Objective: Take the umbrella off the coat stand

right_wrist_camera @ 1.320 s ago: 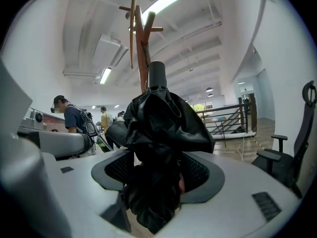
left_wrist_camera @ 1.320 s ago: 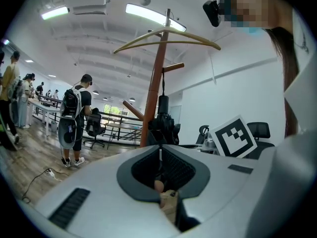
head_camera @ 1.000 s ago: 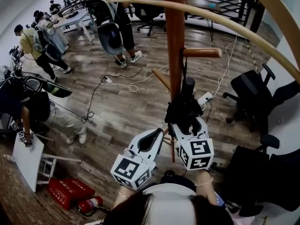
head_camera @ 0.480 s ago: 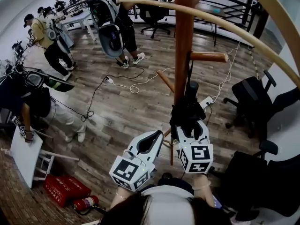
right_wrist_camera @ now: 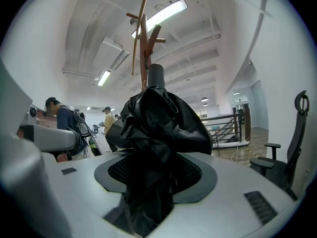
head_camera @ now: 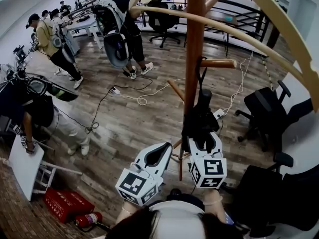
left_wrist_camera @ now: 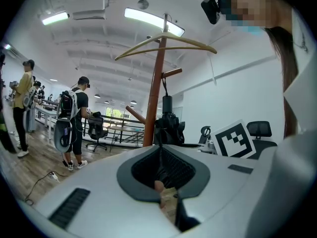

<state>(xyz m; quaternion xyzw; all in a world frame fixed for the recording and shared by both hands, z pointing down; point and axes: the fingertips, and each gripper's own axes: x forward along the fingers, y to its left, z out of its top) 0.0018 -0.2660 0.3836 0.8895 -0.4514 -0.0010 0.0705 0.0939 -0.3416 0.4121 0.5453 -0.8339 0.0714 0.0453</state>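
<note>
The head view showed one wooden coat stand [head_camera: 194, 59], one black folded umbrella [head_camera: 199, 119] hanging on it, three black office chairs [head_camera: 264, 103] between twelve and four o'clock, at least five people [head_camera: 130, 40] from nine to twelve o'clock, and one red fire extinguisher [head_camera: 88, 219] at seven o'clock.

Layout: umbrella [head_camera: 200, 117] hangs against coat stand [head_camera: 194, 34], below its 3 o'clock peg [head_camera: 218, 62]. Office chair [head_camera: 264, 106] at stand's 3 o'clock; standing person [head_camera: 119, 14] at 10 o'clock.

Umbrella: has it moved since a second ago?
No. The umbrella hangs in the same place against the coat stand's pole, below its peg.
</note>
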